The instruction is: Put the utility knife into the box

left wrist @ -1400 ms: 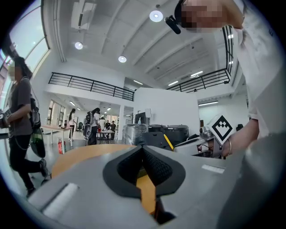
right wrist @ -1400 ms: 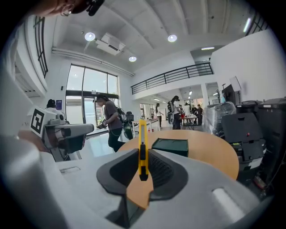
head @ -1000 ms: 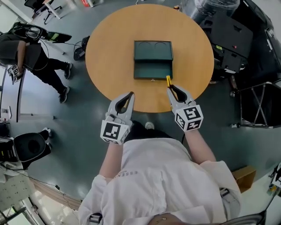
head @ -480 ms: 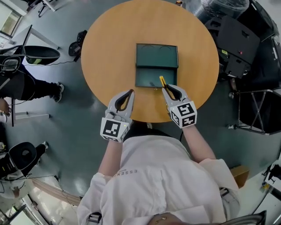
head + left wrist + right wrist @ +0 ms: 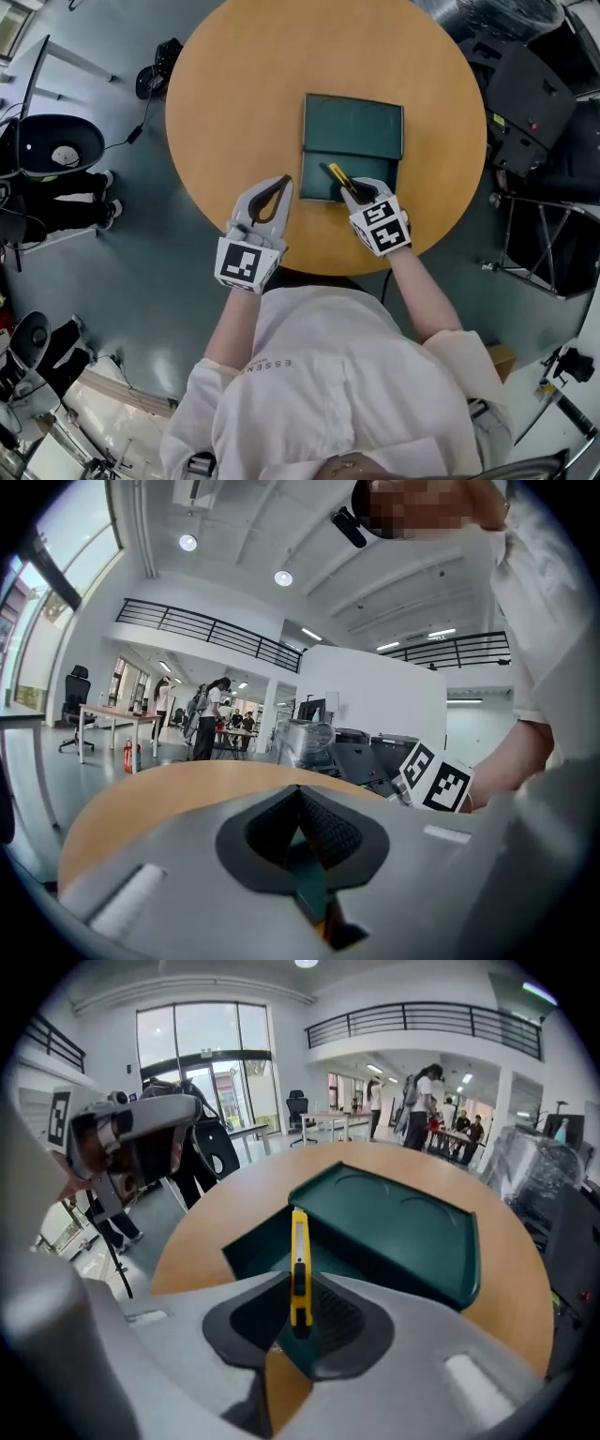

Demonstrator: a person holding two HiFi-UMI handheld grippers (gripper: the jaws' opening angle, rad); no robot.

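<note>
A dark green box (image 5: 352, 127) lies open on the round table, lid flat at the back and tray (image 5: 323, 184) nearest me. My right gripper (image 5: 352, 193) is shut on a yellow utility knife (image 5: 337, 175), whose tip reaches out over the tray's near right part. In the right gripper view the utility knife (image 5: 299, 1237) stands edge-up between the jaws of the right gripper (image 5: 298, 1281), with the box (image 5: 403, 1232) just beyond. My left gripper (image 5: 279, 187) is shut and holds nothing, left of the box near the table's front edge. In its own view the left gripper (image 5: 299, 791) has its jaws meeting.
The wooden table (image 5: 234, 103) has bare top left of and behind the box. Black equipment cases (image 5: 525, 80) and a metal stand (image 5: 548, 239) stand on the floor to the right. A black chair (image 5: 52, 145) is on the left.
My right gripper has carried the knife forward and left, from beside the box's front right corner to over its tray. The left gripper has edged forward a little.
</note>
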